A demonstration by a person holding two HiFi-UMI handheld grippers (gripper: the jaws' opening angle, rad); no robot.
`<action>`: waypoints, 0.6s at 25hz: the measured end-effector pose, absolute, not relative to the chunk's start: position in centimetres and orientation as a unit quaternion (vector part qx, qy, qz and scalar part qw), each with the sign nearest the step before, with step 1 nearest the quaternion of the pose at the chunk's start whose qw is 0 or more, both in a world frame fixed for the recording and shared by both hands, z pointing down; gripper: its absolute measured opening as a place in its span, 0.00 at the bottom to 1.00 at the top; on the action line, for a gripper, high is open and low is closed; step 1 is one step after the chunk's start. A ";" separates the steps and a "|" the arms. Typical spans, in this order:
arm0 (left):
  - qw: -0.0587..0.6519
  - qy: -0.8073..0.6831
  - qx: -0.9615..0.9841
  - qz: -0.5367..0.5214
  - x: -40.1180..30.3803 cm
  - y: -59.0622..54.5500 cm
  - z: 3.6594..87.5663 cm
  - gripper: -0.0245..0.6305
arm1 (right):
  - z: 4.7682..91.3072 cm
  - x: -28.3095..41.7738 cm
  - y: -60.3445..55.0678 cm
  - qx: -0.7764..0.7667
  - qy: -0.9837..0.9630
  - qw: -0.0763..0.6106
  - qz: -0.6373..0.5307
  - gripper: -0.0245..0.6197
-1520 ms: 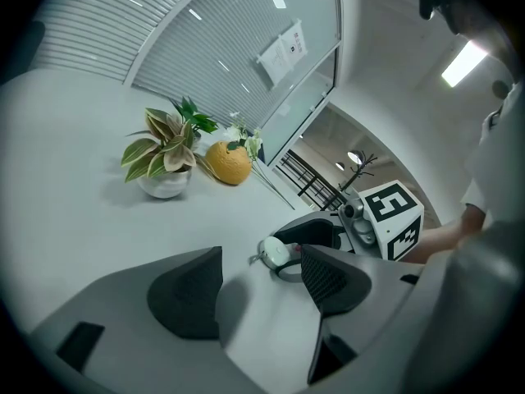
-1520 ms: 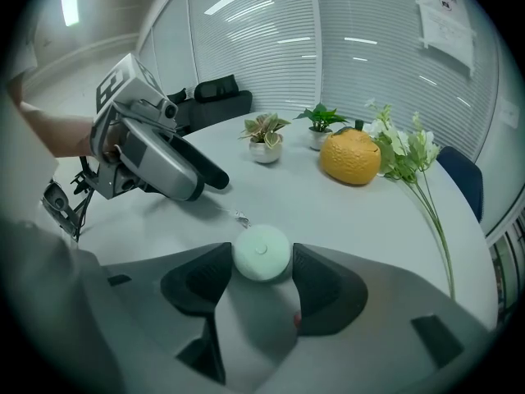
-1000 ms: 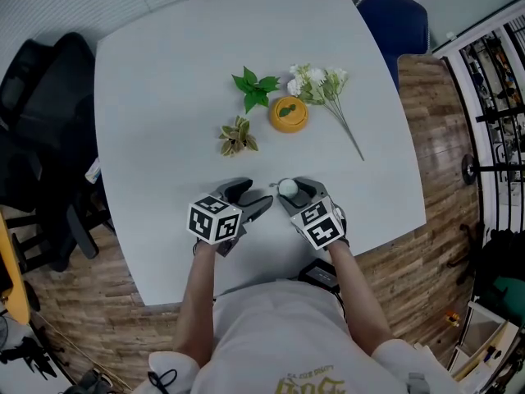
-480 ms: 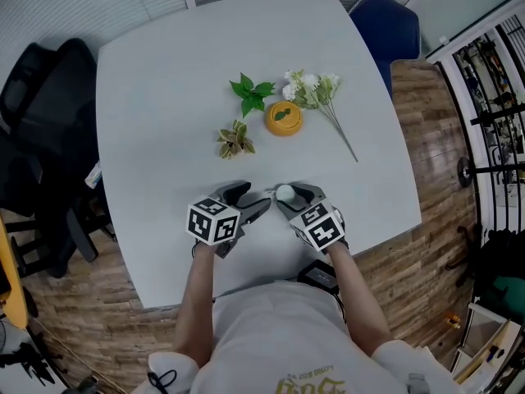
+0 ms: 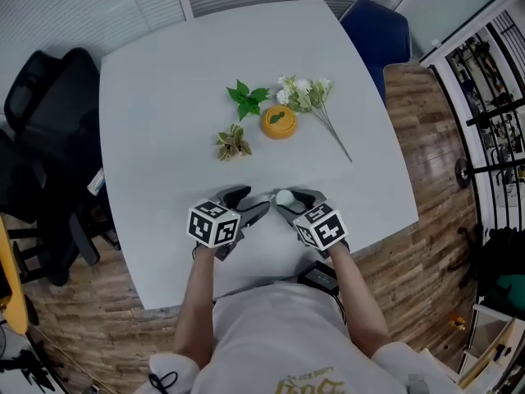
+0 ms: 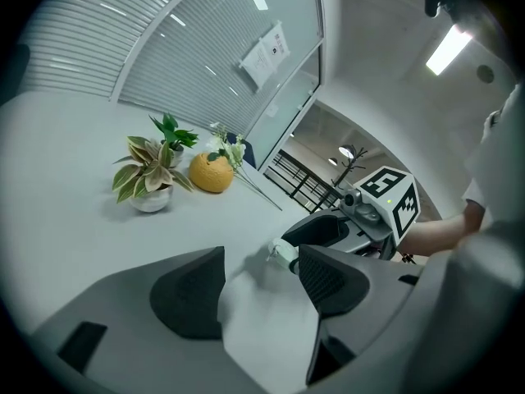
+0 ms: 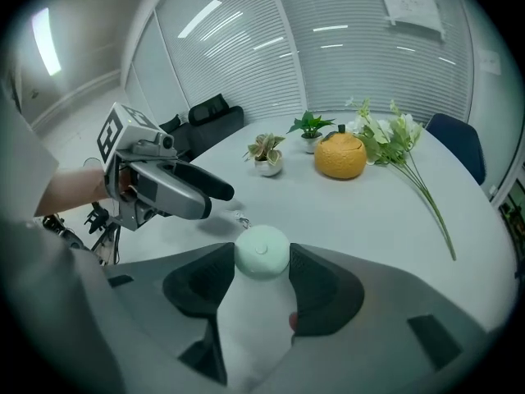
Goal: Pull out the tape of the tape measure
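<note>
Right gripper [image 7: 262, 273] clamps the tape measure [image 7: 262, 251]; left gripper [image 6: 261, 279], jaws apart, could miss its tiny tab [image 7: 240, 218] and close empty.

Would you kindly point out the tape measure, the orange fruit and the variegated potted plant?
tape measure [image 7: 262, 251]: right gripper view, on its round pale-green face.
orange fruit [image 7: 340, 158]: right gripper view, on its front side.
variegated potted plant [image 6: 146, 171]: left gripper view, on its leaves.

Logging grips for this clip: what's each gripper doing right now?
Left gripper: open, empty.
Right gripper: closed on the tape measure.
</note>
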State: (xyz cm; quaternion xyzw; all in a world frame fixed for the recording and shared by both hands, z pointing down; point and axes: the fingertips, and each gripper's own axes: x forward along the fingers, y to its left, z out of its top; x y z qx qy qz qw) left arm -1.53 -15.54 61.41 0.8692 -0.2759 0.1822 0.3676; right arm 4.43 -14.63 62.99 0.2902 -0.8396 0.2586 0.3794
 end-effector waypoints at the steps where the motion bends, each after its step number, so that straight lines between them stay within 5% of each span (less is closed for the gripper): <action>1: 0.365 -0.277 0.870 0.182 -1.6 -15.4 61.3 0.48 | 62.8 4.4 -14.5 0.290 -0.840 0.376 0.263 0.39; 15: 0.330 -0.286 0.880 0.188 -2.1 -12.8 58.8 0.43 | 60.4 3.7 -11.2 0.273 -0.838 0.365 0.301 0.39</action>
